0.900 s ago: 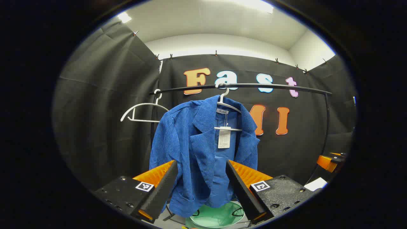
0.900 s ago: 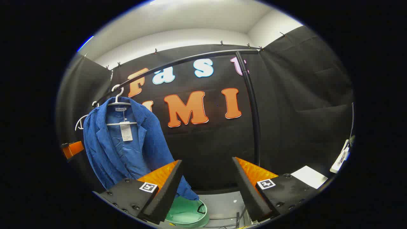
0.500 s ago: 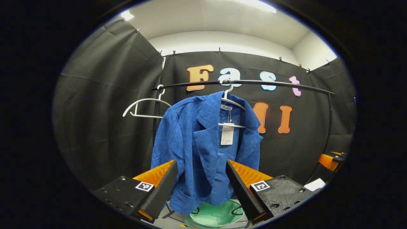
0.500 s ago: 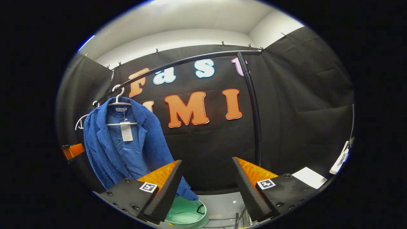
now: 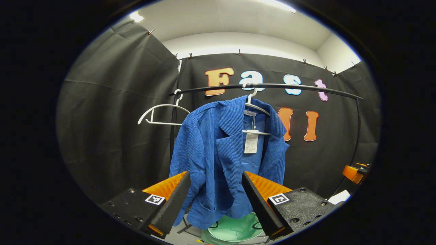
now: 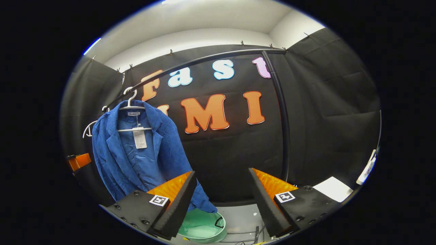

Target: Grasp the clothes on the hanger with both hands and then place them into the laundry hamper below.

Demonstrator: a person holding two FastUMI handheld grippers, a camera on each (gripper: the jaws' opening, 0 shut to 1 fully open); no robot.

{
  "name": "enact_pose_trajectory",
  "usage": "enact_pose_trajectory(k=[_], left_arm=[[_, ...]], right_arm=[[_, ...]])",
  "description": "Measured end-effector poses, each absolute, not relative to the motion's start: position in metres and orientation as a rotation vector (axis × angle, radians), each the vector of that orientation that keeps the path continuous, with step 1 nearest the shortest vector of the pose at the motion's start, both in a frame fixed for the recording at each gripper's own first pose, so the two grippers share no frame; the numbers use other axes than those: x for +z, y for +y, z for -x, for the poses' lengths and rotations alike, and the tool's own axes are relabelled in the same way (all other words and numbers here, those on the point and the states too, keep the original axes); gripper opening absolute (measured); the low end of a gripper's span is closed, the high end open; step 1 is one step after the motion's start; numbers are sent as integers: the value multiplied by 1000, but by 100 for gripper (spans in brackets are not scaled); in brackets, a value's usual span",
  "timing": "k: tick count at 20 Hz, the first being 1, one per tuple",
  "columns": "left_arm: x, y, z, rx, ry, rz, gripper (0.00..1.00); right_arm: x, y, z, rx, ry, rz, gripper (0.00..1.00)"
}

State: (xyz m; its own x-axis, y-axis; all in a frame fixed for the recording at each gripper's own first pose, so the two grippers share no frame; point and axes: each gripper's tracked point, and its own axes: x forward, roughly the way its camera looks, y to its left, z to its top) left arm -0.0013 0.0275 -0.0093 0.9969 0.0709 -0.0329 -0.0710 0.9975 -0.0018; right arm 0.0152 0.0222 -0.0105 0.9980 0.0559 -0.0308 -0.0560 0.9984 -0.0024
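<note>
We see the blue jacket [image 5: 221,153] at frame centre, draped on its white hanger [image 5: 256,108] above the green hamper [image 5: 235,229]. Both hand-held grippers, left [image 5: 215,190] and right [image 6: 221,190], are spread wide, empty, ready to grasp.

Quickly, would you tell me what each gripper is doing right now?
Left gripper: open, holding nothing, aimed at the blue jacket.
Right gripper: open, holding nothing.

Bright ceiling strip lights [image 5: 272,4] glare at the top of both views; the black cloth walls stay dim. Focus is sharp, without motion blur. Fisheye distortion bows the clothes rail [image 6: 204,61] and darkens the edges.
</note>
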Motion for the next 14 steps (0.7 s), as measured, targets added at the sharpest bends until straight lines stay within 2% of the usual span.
enact_pose_trajectory(k=[1,3,5,14], left_arm=[[-10,29,0,75,33,1,94],[-12,29,-2,80,37,0,96],[-14,27,-6,73,44,-3,94],[-25,21,-38,-1,80,-3,96]], right_arm=[[-10,25,-17,62,30,4,98],[-9,34,-20,81,29,5,98],[-11,46,-24,105,31,2,98],[-19,112,-48,175,49,8,98]])
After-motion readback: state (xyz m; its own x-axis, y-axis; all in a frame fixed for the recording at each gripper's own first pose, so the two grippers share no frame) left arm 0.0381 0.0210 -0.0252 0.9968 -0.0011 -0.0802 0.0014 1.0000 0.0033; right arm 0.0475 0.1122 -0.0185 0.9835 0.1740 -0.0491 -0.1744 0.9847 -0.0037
